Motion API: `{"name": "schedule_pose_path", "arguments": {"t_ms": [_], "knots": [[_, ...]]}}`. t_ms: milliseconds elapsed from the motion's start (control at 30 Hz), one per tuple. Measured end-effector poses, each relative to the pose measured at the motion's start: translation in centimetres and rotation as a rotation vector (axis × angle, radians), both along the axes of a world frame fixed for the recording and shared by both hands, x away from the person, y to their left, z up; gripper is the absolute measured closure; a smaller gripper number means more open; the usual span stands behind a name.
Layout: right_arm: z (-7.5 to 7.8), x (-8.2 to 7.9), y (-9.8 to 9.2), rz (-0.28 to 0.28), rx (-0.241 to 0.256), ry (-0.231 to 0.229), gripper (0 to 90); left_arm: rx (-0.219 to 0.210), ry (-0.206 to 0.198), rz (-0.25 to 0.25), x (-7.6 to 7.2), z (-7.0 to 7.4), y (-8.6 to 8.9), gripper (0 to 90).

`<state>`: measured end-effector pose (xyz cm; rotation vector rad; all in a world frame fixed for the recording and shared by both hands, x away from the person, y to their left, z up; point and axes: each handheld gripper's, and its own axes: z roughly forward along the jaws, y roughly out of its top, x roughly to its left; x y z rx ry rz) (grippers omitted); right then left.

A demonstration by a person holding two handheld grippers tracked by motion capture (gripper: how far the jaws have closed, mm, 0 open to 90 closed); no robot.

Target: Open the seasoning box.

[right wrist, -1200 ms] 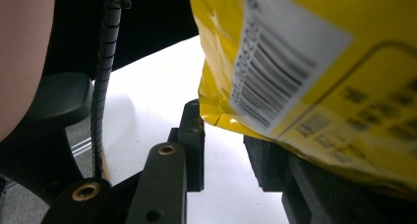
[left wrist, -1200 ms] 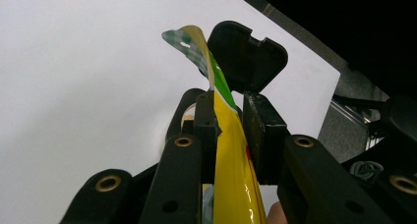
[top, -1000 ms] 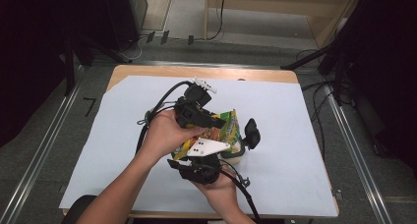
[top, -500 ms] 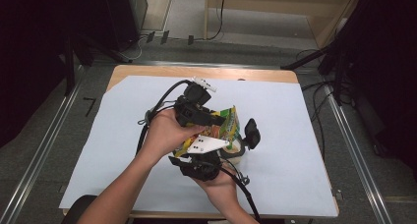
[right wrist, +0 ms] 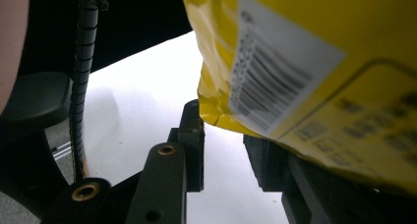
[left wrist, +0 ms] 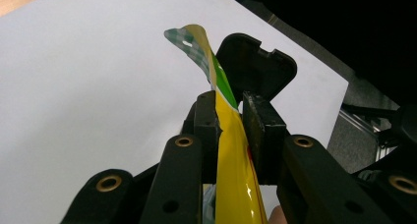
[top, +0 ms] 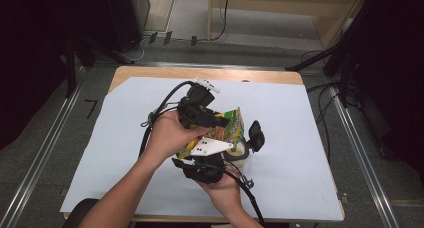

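The left gripper (left wrist: 230,121) pinches the top edge of the yellow packet (top: 224,130), holding it upright above a small bowl (top: 239,152) at mid-table, seemingly to steady it, while the right gripper (right wrist: 223,145), jaws parted, grasps nothing beneath the packet.

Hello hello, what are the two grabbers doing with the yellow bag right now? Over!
Left gripper shut on yellow bag. Right gripper open, bag's corner hanging between its jaws. Bowl and black lid close beside the bag. Over.
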<state>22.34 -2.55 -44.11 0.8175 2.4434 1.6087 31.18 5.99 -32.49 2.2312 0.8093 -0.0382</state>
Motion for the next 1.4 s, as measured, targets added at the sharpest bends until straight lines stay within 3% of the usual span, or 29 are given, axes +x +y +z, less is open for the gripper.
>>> {"name": "schedule_pose_path", "arguments": {"t_ms": [1067,1400], "knots": [[0.17,-0.16,0.04,0.006,-0.008,0.003,71.0,-0.003,0.023,0.006,0.22,-0.16,0.16,77.0],[0.52,-0.62,0.12,0.024,0.031,0.034,71.5,0.004,0.031,0.009,-0.04,0.19,0.16,76.7]]}}
